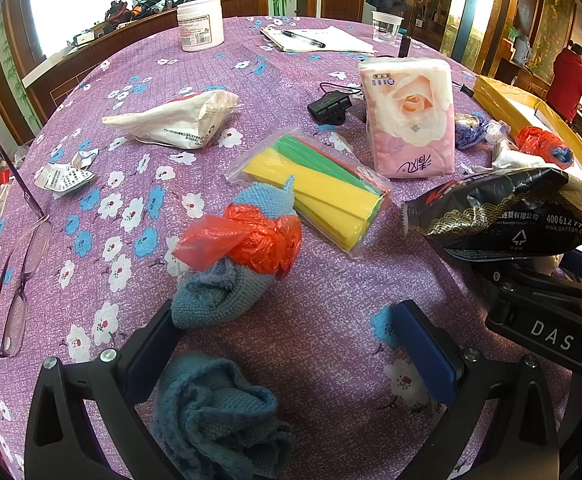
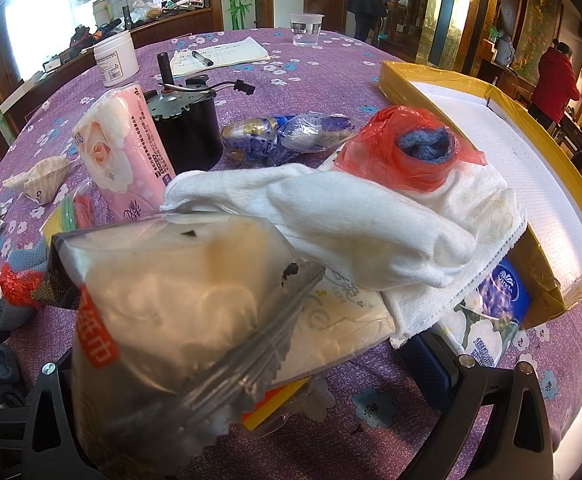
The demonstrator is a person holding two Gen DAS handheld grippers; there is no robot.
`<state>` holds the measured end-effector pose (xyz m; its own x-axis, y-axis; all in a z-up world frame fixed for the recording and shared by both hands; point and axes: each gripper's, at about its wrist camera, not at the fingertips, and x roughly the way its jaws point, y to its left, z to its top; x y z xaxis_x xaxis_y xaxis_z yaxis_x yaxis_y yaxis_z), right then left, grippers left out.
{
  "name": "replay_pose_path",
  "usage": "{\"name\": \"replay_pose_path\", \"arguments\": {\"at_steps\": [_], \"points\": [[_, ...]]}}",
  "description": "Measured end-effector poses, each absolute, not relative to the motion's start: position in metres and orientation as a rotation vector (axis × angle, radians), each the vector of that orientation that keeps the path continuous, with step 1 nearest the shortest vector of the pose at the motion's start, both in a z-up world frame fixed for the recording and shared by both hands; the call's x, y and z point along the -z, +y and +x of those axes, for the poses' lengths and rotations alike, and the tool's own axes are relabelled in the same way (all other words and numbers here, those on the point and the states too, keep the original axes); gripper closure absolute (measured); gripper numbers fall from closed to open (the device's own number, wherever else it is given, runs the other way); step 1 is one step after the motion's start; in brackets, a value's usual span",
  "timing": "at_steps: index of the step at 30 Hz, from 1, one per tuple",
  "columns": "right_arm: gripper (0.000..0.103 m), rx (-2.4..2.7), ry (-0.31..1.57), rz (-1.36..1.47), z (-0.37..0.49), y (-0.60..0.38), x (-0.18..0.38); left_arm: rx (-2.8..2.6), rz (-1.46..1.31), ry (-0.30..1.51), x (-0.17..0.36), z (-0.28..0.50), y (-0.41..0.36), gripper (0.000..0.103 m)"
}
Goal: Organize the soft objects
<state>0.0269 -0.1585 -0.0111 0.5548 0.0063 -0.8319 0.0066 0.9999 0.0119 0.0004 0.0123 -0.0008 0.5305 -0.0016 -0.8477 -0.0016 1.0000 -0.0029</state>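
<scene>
A round table covered by a purple floral tablecloth (image 1: 331, 320) holds scattered soft items. The left gripper (image 1: 291, 344) hovers low with its fingers spread wide and nothing between the tips. A crumpled blue knit cloth (image 1: 219, 412) lies between the finger bases, nearer the left finger. Just ahead, a blue cloth bundle wrapped in red plastic (image 1: 247, 248) touches the left fingertip; its long axis runs diagonally from near-left to far-right. Beyond it lies a bag of yellow and green sponges (image 1: 323, 192), beside an upright pink tissue pack (image 1: 411, 116). The right gripper (image 2: 251, 380) holds a black-backed wet wipe packet (image 2: 163, 300), lifted and pointing forward-left. Behind it a white sock (image 2: 351, 216) lies across a pile near a yellow-edged tray (image 2: 531, 128)
</scene>
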Motion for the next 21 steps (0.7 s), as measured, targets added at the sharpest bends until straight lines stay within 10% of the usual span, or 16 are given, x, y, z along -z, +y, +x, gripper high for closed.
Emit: {"name": "replay_pose_path", "arguments": {"at_steps": [21], "points": [[0.001, 0.001, 0.983, 0.023, 0.0262, -0.1571, 0.0099, -0.011, -0.004, 1.013, 0.0018, 0.0011, 0.0127, 0.000]]}}
